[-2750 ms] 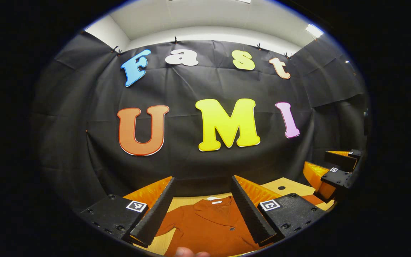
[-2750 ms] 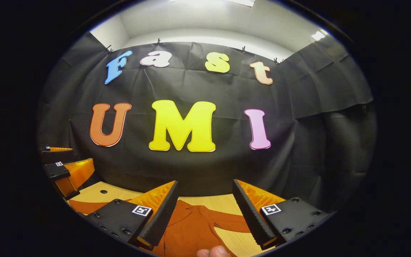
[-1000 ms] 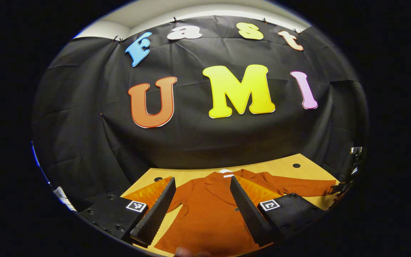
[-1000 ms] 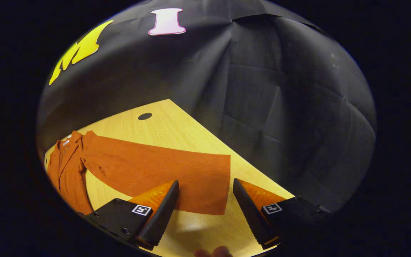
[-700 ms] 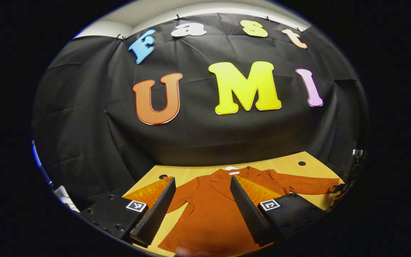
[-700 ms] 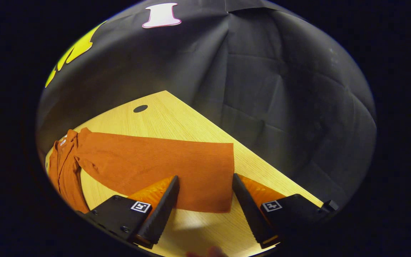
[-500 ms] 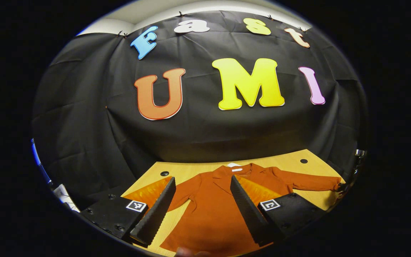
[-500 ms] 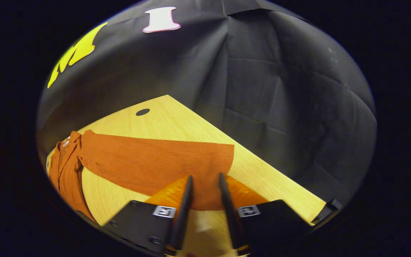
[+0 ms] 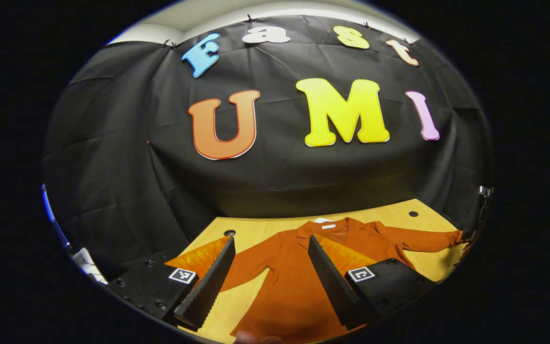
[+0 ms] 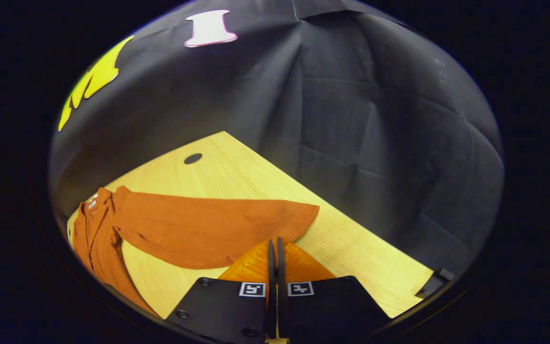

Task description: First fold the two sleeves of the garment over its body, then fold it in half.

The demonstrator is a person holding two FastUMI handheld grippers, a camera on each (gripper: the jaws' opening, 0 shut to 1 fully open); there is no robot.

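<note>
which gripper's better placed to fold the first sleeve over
Right. The right gripper is shut on the sleeve at its cuff. The left gripper hangs open above the garment's body, holding nothing.

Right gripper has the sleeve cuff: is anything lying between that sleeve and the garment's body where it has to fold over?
Nothing visible does. In the right gripper view, the right gripper is shut on the sleeve, and only bare table lies between it and the garment's body. The left gripper is open above the body.

Rust-orange garment [image 9: 299,282] flat on table, sleeves spread, unfolded.
</note>
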